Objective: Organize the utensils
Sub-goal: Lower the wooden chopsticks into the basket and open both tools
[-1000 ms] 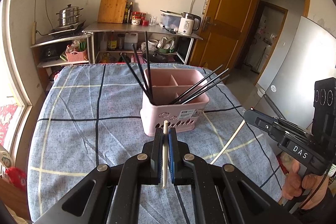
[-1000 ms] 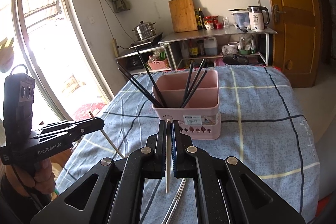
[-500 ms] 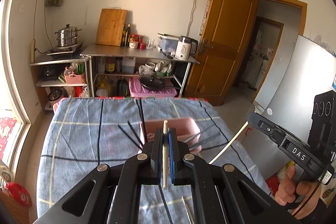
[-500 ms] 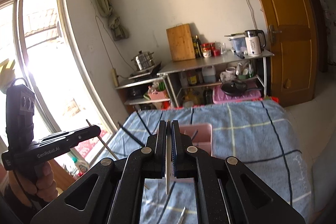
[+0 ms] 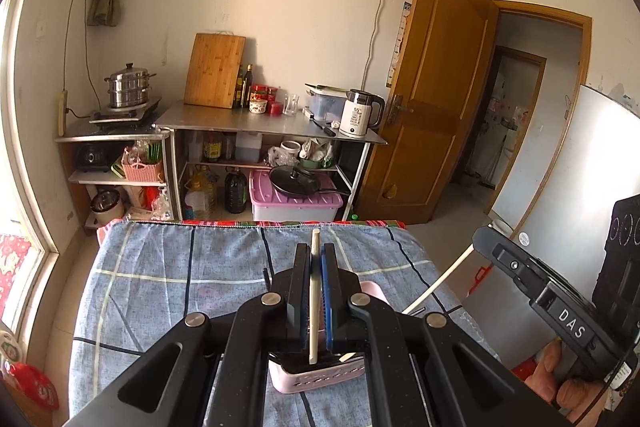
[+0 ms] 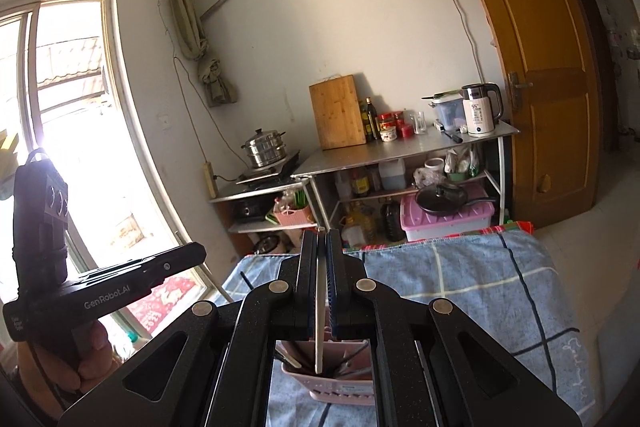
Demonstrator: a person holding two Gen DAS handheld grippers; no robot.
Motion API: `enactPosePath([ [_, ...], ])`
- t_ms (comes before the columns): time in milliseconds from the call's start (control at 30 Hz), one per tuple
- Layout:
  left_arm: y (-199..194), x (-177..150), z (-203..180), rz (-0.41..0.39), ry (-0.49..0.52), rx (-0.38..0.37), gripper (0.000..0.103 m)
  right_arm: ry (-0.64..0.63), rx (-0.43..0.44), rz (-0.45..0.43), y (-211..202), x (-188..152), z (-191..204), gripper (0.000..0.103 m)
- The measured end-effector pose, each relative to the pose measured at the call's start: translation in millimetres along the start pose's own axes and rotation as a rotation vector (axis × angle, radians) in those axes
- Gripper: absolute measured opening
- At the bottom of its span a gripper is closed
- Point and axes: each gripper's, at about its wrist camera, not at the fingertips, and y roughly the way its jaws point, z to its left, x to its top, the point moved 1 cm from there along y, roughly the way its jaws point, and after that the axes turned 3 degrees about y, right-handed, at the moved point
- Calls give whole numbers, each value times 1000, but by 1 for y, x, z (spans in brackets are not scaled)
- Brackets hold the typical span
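I am holding one cream chopstick (image 5: 314, 301) clamped upright in the left gripper (image 5: 315, 259), jaws nearly closed on it. The right gripper (image 6: 321, 243) is pinching a second white chopstick (image 6: 320, 311) the same way. Both are hanging over the pink utensil caddy (image 6: 340, 387), which is sitting on the blue checked tablecloth (image 5: 168, 267). My gripper frames are covering most of the caddy, so I cannot make out its compartments. Beyond, a steel shelf (image 5: 264, 125) is carrying a kettle (image 5: 358, 113) and cutting board (image 5: 214, 71).
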Motion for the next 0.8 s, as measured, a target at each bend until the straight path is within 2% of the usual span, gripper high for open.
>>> enactPosePath([
  [333,39,-33,9,40,-25,-17,5,20,-22,43,24,-23,-13,4],
  [800,63,-67,16,110,-39,-19,5,10,-25,117,37,-49,-14,4],
])
